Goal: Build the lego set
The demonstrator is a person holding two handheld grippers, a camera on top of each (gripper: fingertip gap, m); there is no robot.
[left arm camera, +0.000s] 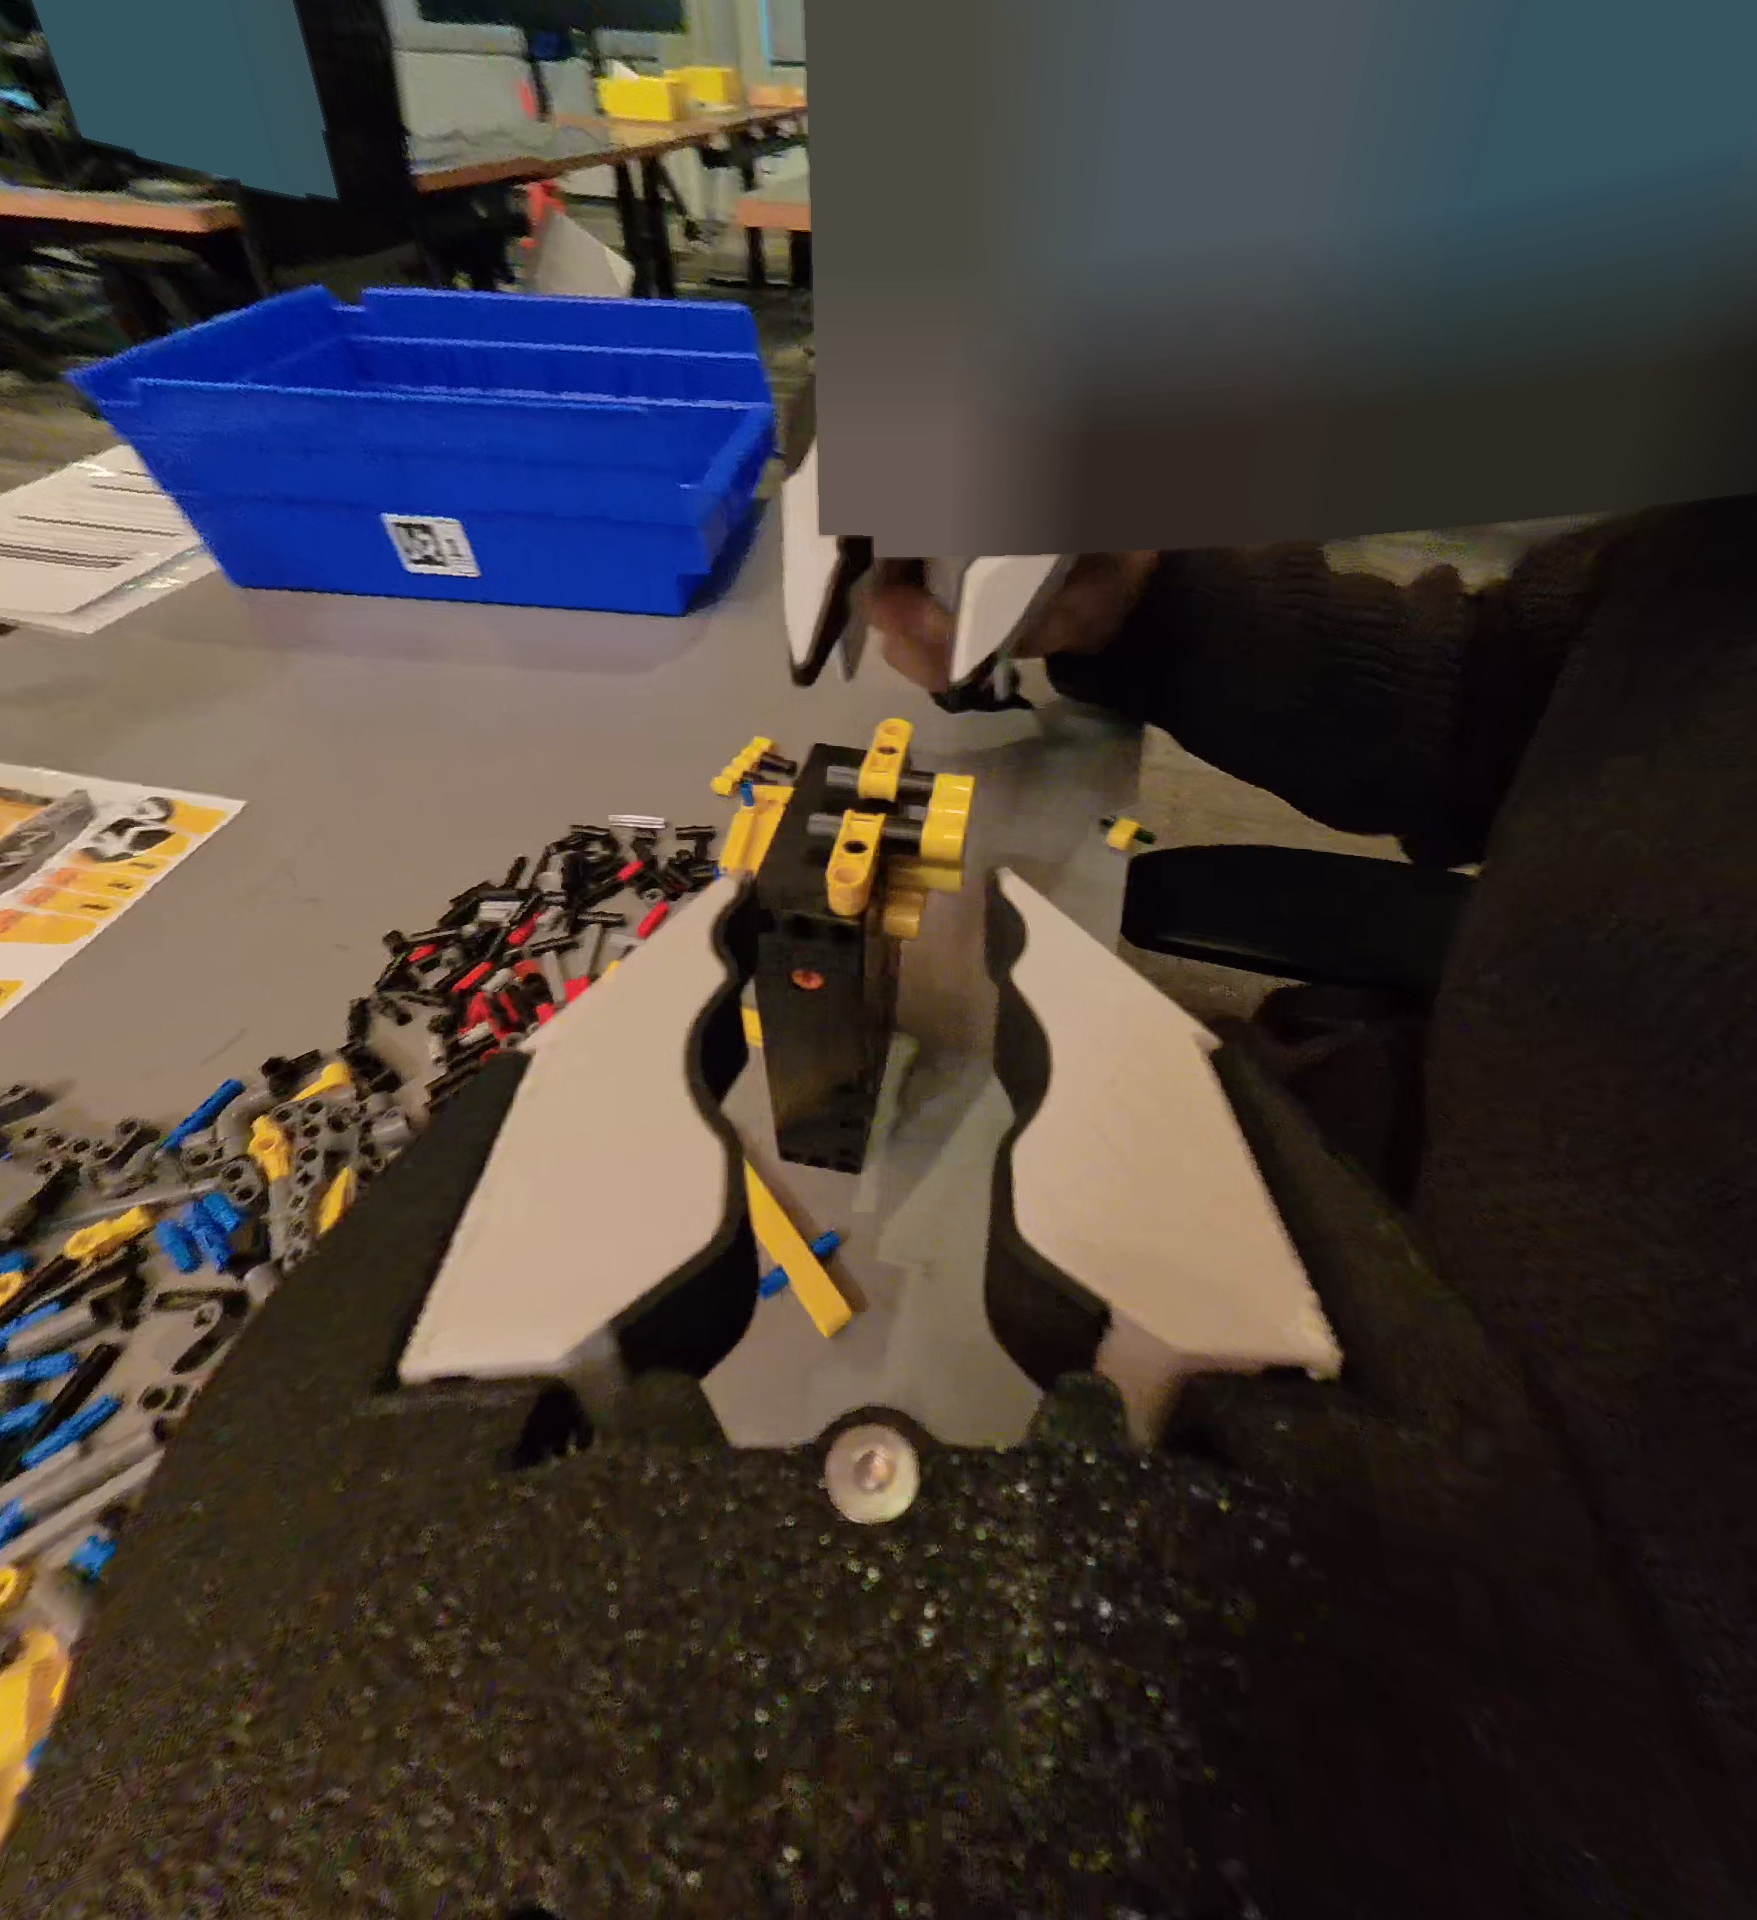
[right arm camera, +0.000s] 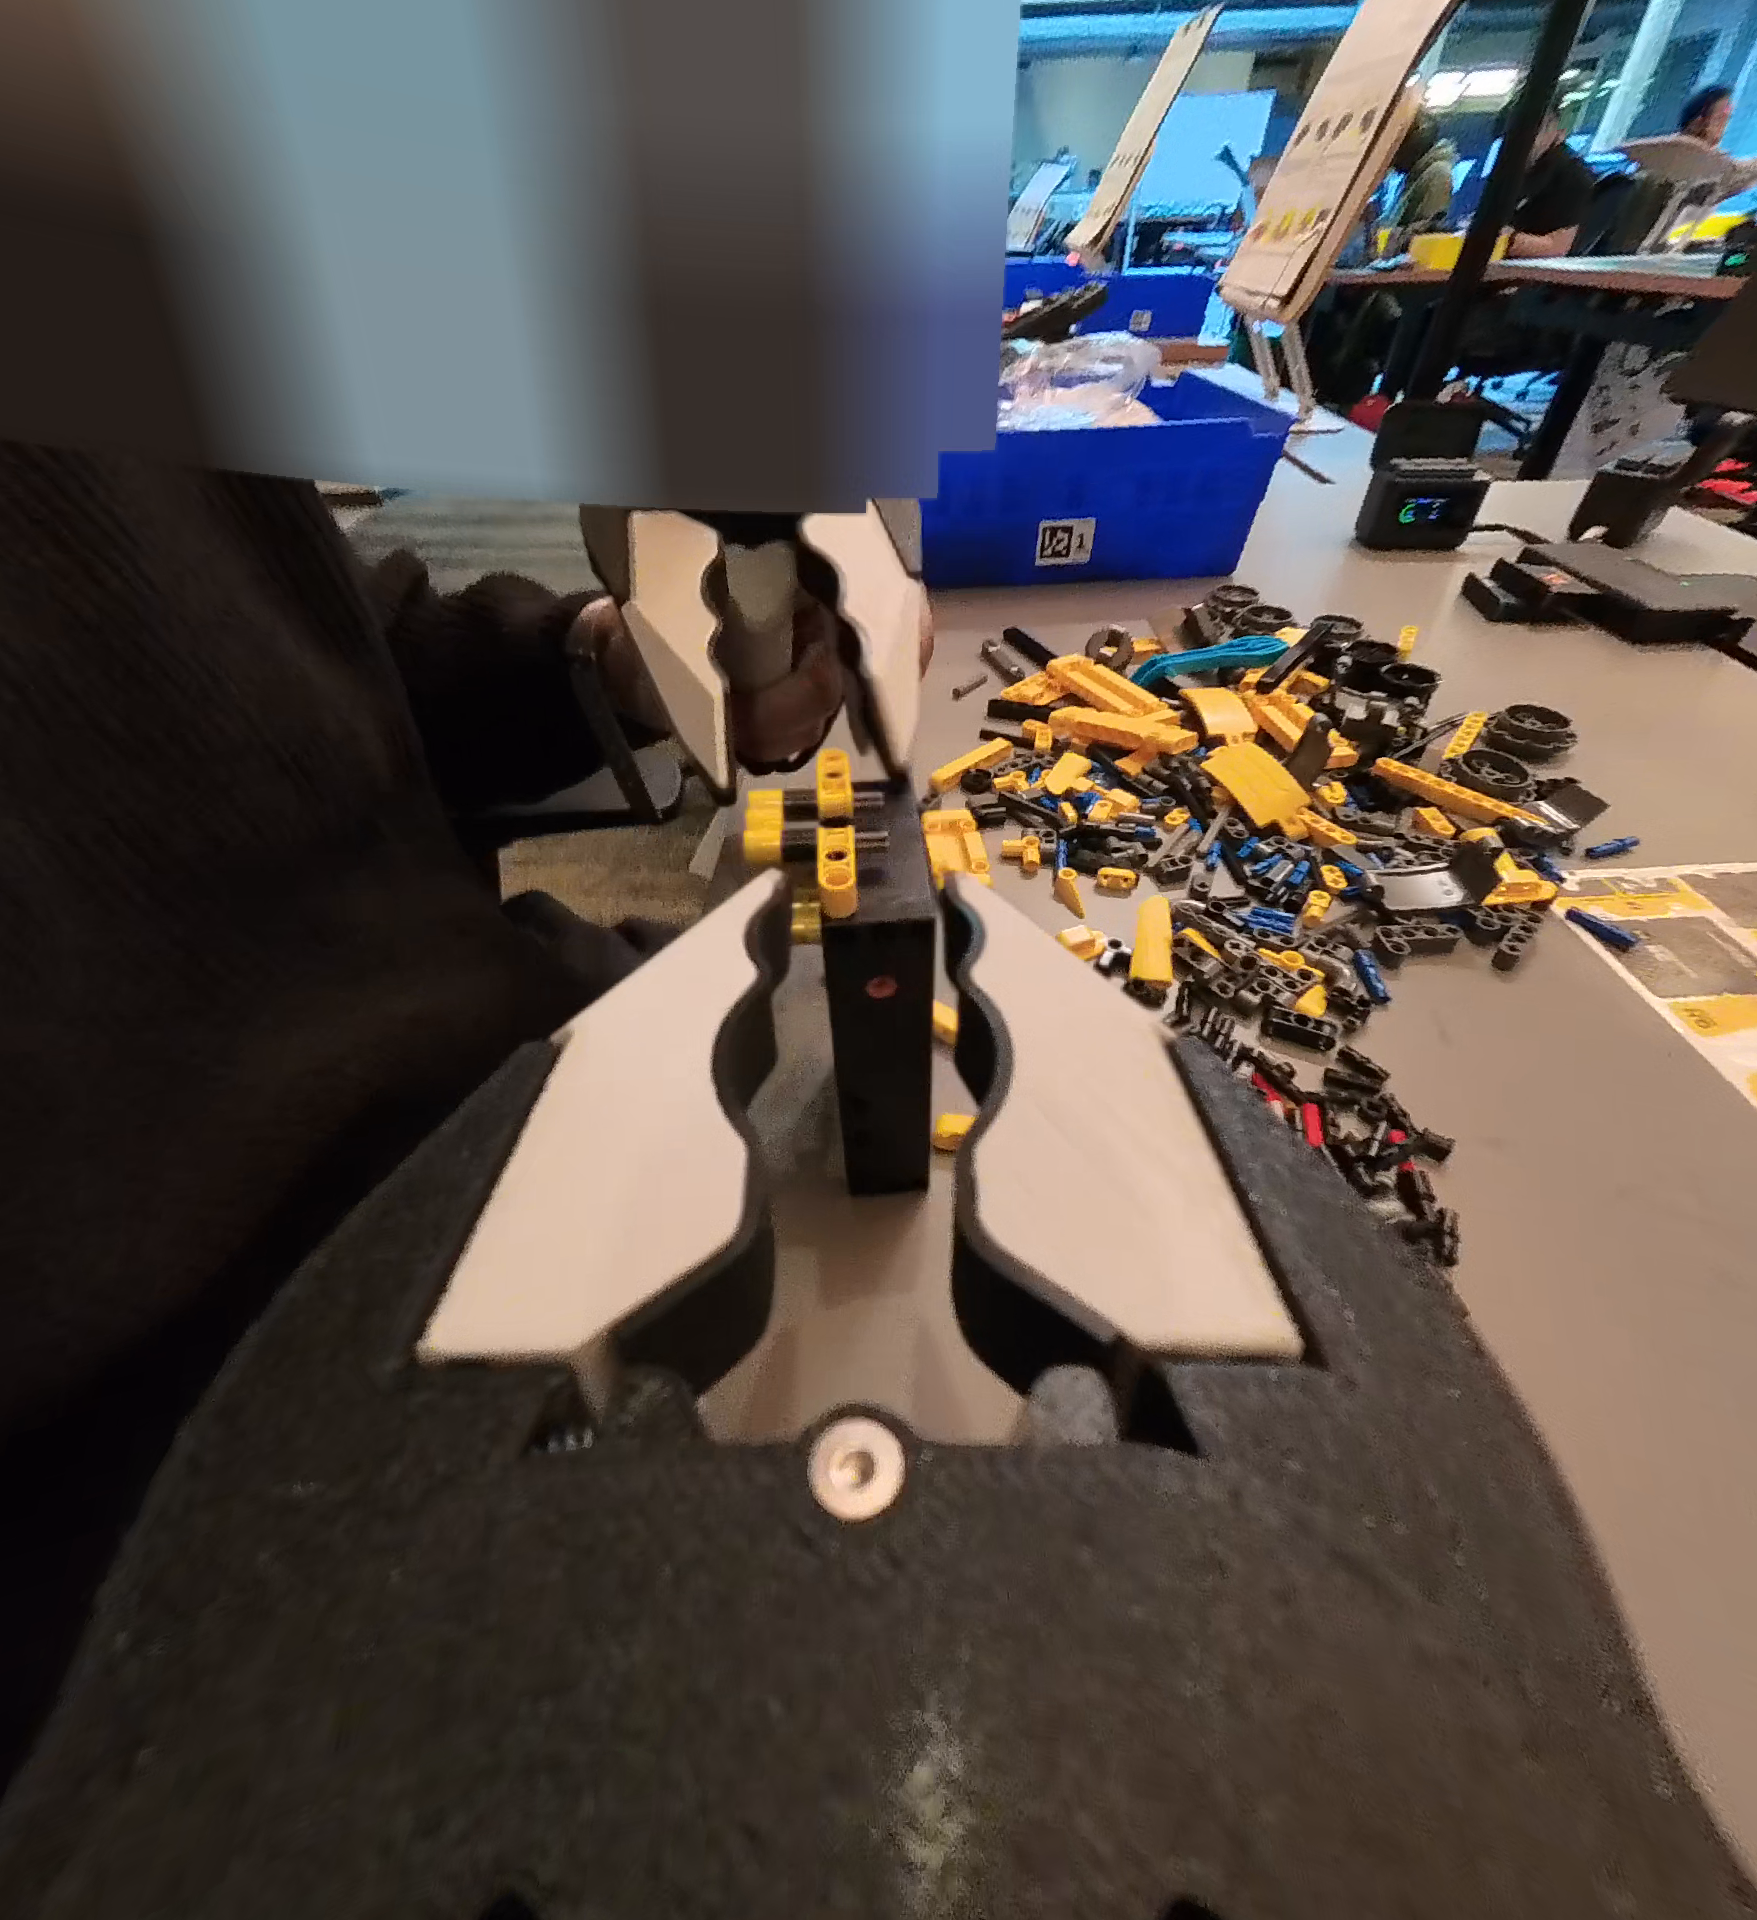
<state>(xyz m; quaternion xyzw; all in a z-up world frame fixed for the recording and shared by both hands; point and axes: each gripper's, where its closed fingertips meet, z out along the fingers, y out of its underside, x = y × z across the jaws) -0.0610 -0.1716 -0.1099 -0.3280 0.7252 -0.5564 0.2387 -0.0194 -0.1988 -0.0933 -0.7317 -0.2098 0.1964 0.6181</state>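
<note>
A black block (left arm camera: 822, 1039) stands upright on the grey table, with yellow connectors (left arm camera: 884, 764) on dark axles on its top. My left gripper (left arm camera: 858, 883) is open, and its wide jaws flank the block's near top end. The left finger is close to the block and the right finger stands apart. In the right wrist view the same block (right arm camera: 879, 1060) stands between the jaws of my right gripper (right arm camera: 863, 881). That gripper is open more narrowly, with its right finger against the block's side. Each gripper shows beyond the block in the other's view: the right gripper (left arm camera: 895, 681) and the left gripper (right arm camera: 809, 781).
A blue bin (left arm camera: 438, 468) stands at the back of the table. Piles of loose black, yellow, blue and red parts (right arm camera: 1269, 831) lie beside the block. A printed instruction sheet (left arm camera: 43, 862) lies further out. A yellow beam (left arm camera: 801, 1268) lies under my left gripper. A black chair armrest (left arm camera: 1289, 914) stands off the table edge.
</note>
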